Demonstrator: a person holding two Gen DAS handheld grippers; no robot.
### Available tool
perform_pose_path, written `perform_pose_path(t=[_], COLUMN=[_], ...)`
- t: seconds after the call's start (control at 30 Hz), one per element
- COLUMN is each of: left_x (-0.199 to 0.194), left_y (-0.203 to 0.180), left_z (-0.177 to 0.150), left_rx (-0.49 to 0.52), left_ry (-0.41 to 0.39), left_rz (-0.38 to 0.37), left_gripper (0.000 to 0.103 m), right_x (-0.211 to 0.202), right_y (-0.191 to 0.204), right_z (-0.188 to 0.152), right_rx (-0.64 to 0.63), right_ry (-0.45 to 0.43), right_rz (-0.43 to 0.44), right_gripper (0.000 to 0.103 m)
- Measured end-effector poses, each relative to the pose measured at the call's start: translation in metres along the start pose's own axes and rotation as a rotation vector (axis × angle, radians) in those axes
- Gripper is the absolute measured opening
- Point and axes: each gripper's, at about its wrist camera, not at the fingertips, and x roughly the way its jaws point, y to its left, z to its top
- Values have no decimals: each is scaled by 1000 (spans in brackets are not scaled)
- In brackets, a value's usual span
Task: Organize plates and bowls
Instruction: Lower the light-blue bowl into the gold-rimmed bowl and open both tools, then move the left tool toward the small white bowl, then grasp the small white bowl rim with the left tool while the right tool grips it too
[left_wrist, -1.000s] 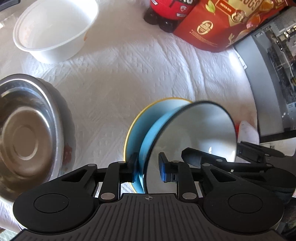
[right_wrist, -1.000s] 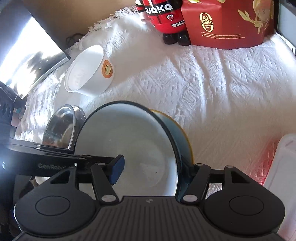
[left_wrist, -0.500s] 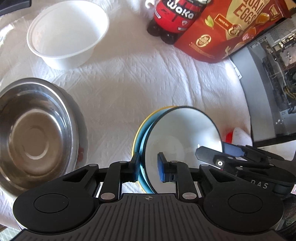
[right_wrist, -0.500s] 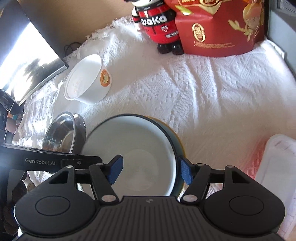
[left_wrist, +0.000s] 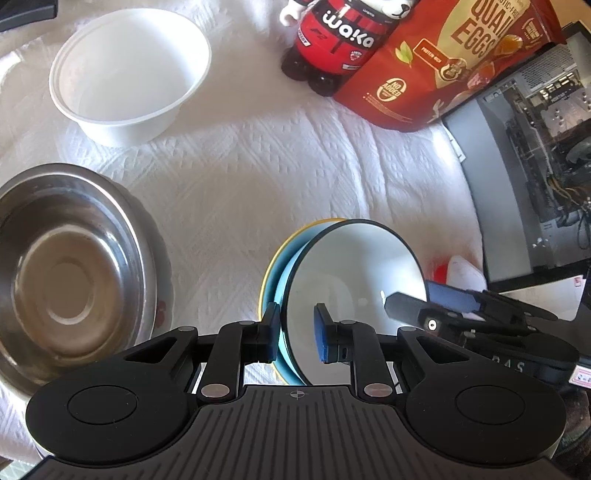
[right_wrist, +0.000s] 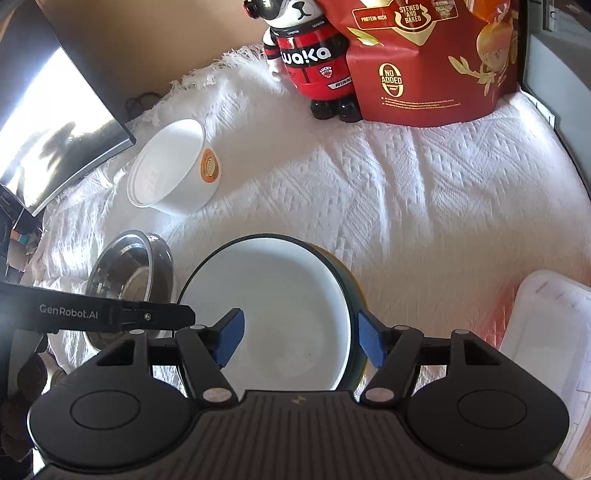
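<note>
The blue bowl (left_wrist: 351, 266), white inside, sits low in the middle of both views, on a white patterned cloth (left_wrist: 258, 166) that covers the counter. It is nested in a yellow-rimmed dish (left_wrist: 269, 266), of which only a thin arc shows behind it.

From where I stand, both tools are on that bowl, one at each side. The left gripper (left_wrist: 295, 334) has its jaws narrow and straddling the near rim. The outer finger is right up against the blue wall and the blue-padded inner finger is inside the bowl. A sliver of white still shows between that pad and the wall, so it isn't pinching. Those jaws have just been closing, with the bowl's wall between them.

The right gripper (right_wrist: 301, 341) has its jaws wide across the opposite rim. One blue pad hangs over the white inside, the other stands just outside the dark wall, and neither presses on it.

In the left wrist view a steel bowl (left_wrist: 62, 266) fills the left edge of the frame, near the blue one but apart from it. A white plastic bowl (left_wrist: 125, 70) stands at the upper left. Along the top a red and black toy figure (left_wrist: 340, 40) stands just beside a red pouch of quail eggs (left_wrist: 443, 59). A computer case (left_wrist: 535, 147) with its insides showing takes up the right side.

In the right wrist view a dark monitor (right_wrist: 48, 122) leans in at the upper left, and a clear plastic container (right_wrist: 546, 325) lies at the right edge.
</note>
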Motion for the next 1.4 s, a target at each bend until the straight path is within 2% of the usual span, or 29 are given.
perform_pose_path(t=[0.2, 0.27, 0.33, 0.43, 0.5, 0.63, 0.73, 0.87, 0.93, 1.0, 1.13, 1.3, 1.4], left_x=[-11, -17, -25, -44, -57, -84, -94, -88, -81, -71, -46, -19, -4], left_y=[11, 16, 23, 39, 55, 104, 138, 170, 176, 176, 181, 190, 191], left_z=[2, 5, 8, 15, 21, 37, 58, 92, 105, 119, 137, 149, 153], left_rx=[-6, -15, -26, -46, -75, -193, -267, -352, -355, -338, -324, -335, -318], left_ry=[-26, -42, -72, -143, -195, -308, -354, -341, -335, -328, -301, -279, -227], left_rz=[-24, -27, -37, -40, -20, 52, 99, 73, 66, 96, 157, 163, 156], left_gripper=[21, 21, 20, 21, 21, 21, 21, 21, 22, 22, 22, 22, 22], right_x=[-6, -8, -13, -21, -24, -18, -8, 8, 20, 33, 65, 121, 166], right_y=[8, 6, 7, 14, 20, 37, 54, 80, 94, 108, 129, 142, 143], right_z=[6, 10, 13, 18, 22, 34, 46, 68, 82, 95, 123, 157, 173], right_rx=[-44, -29, -20, -34, -47, -83, -112, -142, -158, -179, -210, -167, -141], right_ry=[-64, -71, -85, -112, -125, -130, -134, -161, -166, -159, -110, -51, 17], right_rz=[-105, -109, -116, -132, -147, -179, -165, -124, -117, -108, -75, -80, -106], right_gripper=[73, 73, 73, 80, 86, 88, 90, 93, 94, 96, 96, 96, 95])
